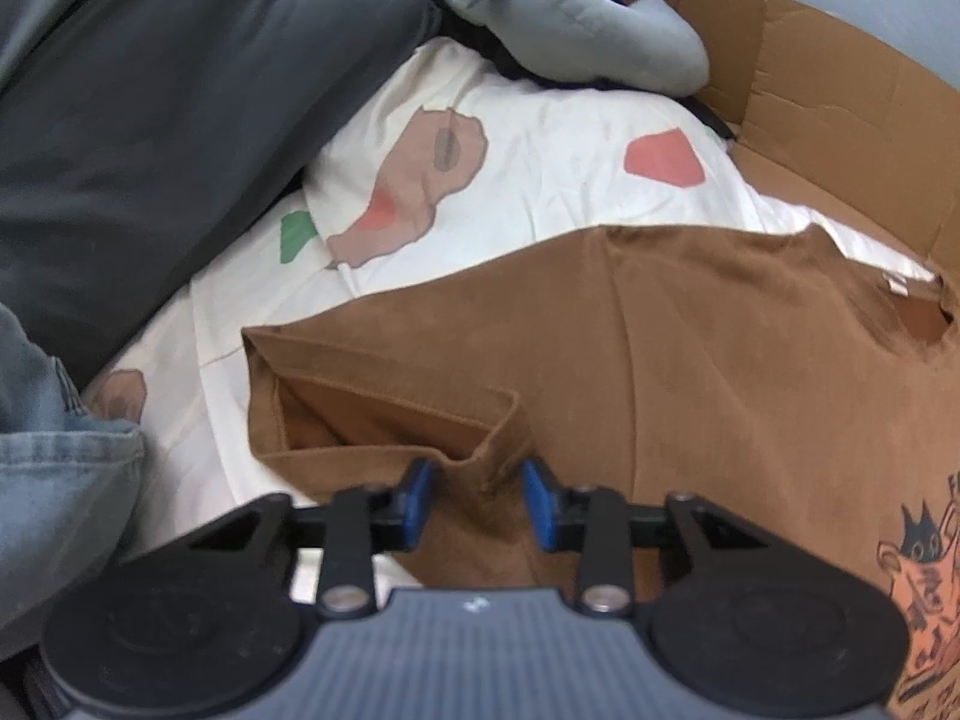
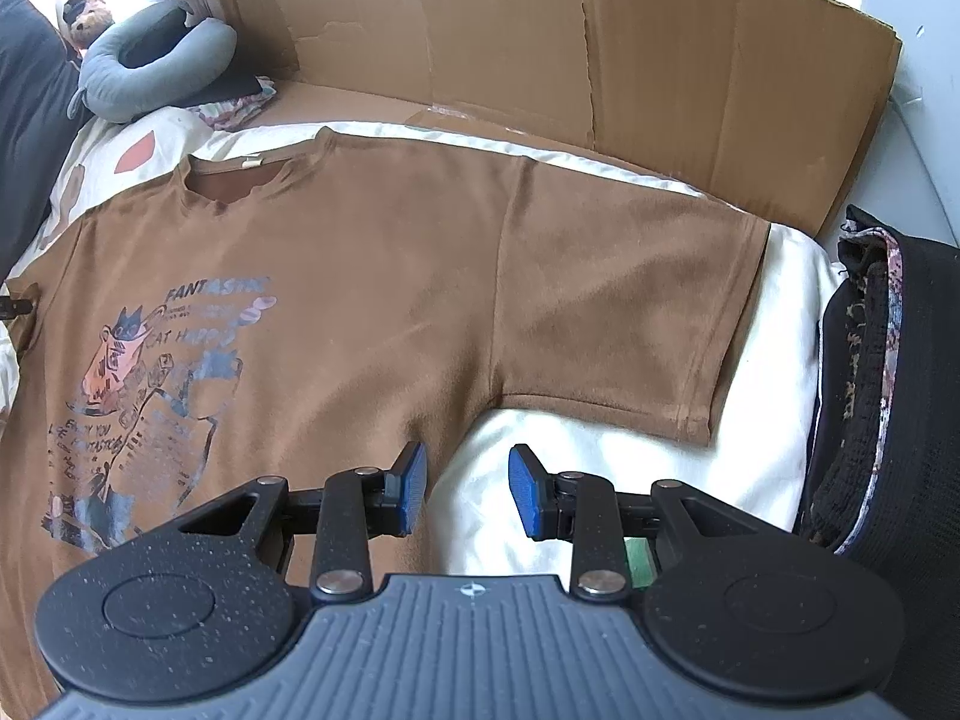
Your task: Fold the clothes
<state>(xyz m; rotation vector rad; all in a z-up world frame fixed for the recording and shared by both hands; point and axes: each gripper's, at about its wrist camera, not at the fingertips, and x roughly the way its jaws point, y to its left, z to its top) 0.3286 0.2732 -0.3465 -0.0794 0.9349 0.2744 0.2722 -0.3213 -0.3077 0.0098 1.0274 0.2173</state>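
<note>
The brown T-shirt (image 2: 336,252) lies print-up, spread on the white patterned bedsheet (image 1: 540,180). Body unfolded; right sleeve (image 2: 630,312) flat; left sleeve (image 1: 384,408) creased on itself. The left gripper (image 1: 477,495) and right gripper (image 2: 468,489) are both released, jaws apart, straddling the side seams. All folds remain.

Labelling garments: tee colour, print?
Brown t-shirt with a blue-and-pink cat graphic; right wrist view shows it best.

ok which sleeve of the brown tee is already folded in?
The left-gripper-side sleeve, doubled over onto the brown tee; the other sleeve lies spread flat.
</note>
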